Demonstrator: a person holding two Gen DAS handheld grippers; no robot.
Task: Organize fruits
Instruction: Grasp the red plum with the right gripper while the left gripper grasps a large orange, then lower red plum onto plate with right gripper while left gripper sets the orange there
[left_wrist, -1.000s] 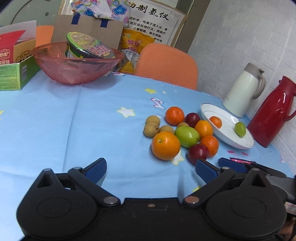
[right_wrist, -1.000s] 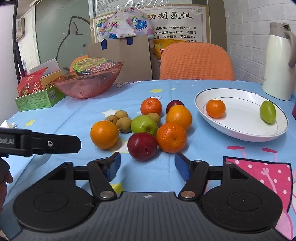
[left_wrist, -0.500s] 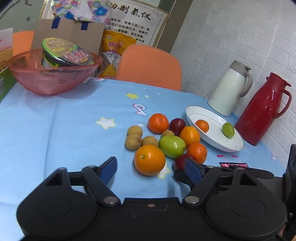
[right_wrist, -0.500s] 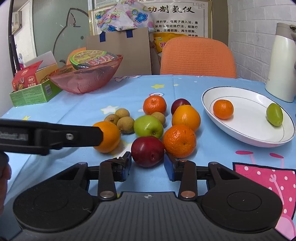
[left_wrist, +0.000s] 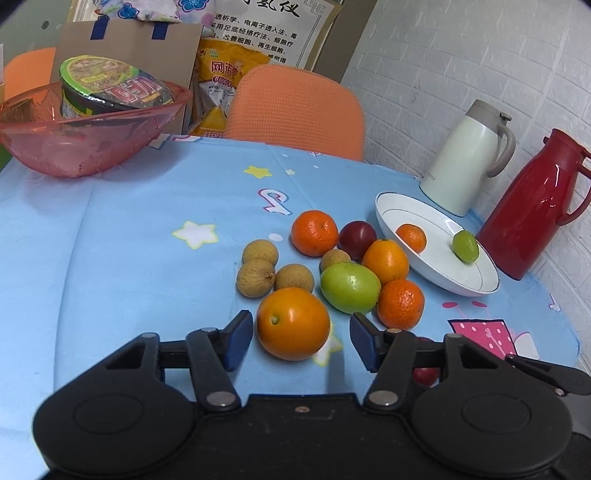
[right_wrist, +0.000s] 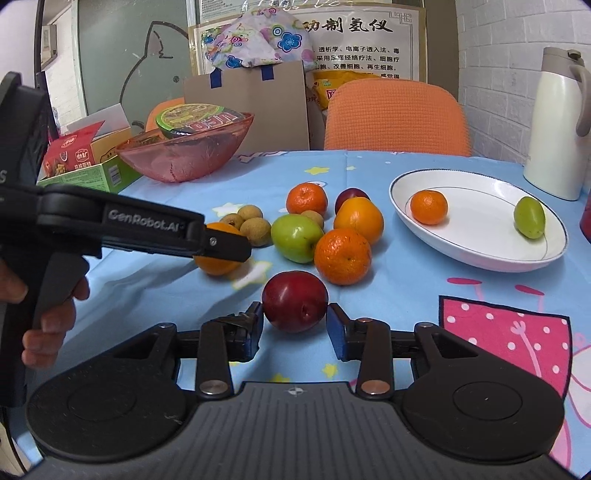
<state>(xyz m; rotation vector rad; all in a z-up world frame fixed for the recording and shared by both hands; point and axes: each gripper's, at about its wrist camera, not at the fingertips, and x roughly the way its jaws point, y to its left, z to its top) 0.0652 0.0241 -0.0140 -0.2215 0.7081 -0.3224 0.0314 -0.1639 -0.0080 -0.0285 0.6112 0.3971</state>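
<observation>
A pile of fruit lies on the blue tablecloth: oranges, mandarins, a green apple (left_wrist: 350, 287), plums and several longans (left_wrist: 256, 276). My left gripper (left_wrist: 301, 341) is open with a large orange (left_wrist: 293, 323) between its fingers, not gripped. My right gripper (right_wrist: 295, 326) is shut on a dark red plum (right_wrist: 295, 305) and holds it a little above the cloth. A white plate (right_wrist: 476, 254) at the right holds a mandarin (right_wrist: 428, 206) and a small green fruit (right_wrist: 529, 217).
A pink bowl (left_wrist: 85, 147) with a noodle cup stands at the back left. A white jug (left_wrist: 469, 170) and a red jug (left_wrist: 539, 203) stand behind the plate. An orange chair (left_wrist: 295, 107) is behind the table. A green box (right_wrist: 88, 173) is at the left.
My right gripper closed onto the red plum and lifted it slightly. My left gripper moved forward and right until the large orange sat between its open fingers.
</observation>
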